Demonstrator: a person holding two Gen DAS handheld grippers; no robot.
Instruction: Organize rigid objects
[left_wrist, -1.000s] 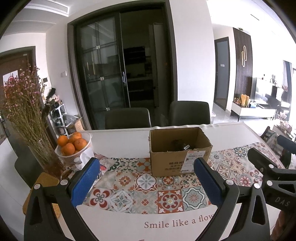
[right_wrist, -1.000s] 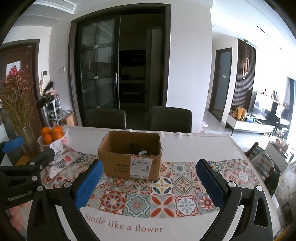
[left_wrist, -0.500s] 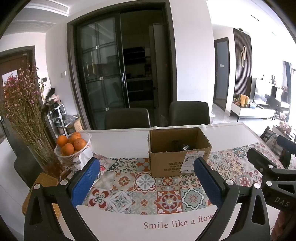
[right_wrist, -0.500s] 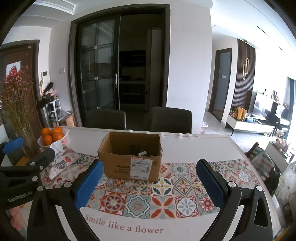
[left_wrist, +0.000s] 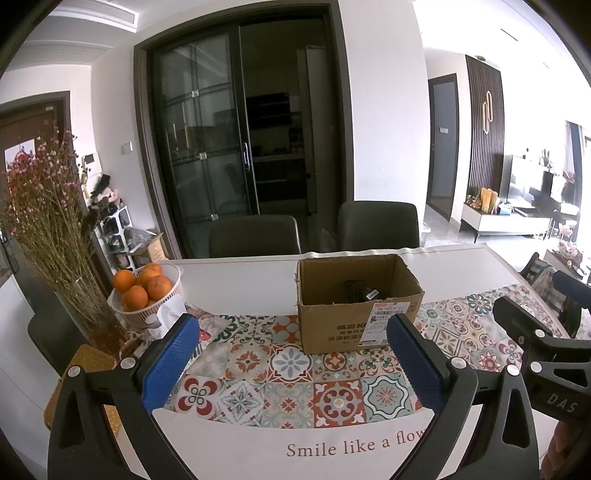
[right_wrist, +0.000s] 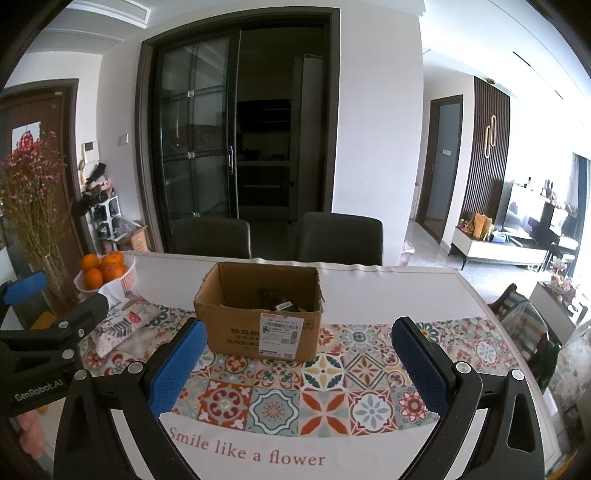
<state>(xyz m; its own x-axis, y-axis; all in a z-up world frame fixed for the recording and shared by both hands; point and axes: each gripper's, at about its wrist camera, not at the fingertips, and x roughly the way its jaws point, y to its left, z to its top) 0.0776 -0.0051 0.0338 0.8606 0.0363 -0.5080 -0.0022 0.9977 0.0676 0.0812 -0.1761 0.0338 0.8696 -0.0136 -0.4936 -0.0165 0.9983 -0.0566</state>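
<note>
The left claw (left_wrist: 291, 354) hangs wide open above the near edge of the counter (left_wrist: 258, 273) with nothing between its blue pads. The right claw (right_wrist: 295, 354) is the same: spread wide, empty, over the patterned runner (right_wrist: 325, 391) near the front edge. Each claw shows as a black frame at the margin of the other's view, so they sit side by side, close together.

Beyond both, about mid-counter on the far edge of the runner, stands the open cardboard box (right_wrist: 258, 321), flaps gone or folded down, a shipping label on its near wall. Inside lie dark items (right_wrist: 277, 301), low against the bottom.

Judging by the look, the box is light, thin-walled corrugated card: stiff enough to slide or lift, but its walls would likely bow under a hard squeeze. A wall pinched at the rim near a corner seems the best hold. The contents look like small hard plastic or corded pieces, probably light and not fragile; a pad on either side of the bulkiest part should serve, though a cord could snag.

What those items are, and how many, cannot be made out; the near wall hides most of them. Towards the left edge a basket of oranges (left_wrist: 142, 291) sits beside a vase of dried flowers (left_wrist: 48, 206). The printed wording on the runner is cut off by the left claw's frame.
</note>
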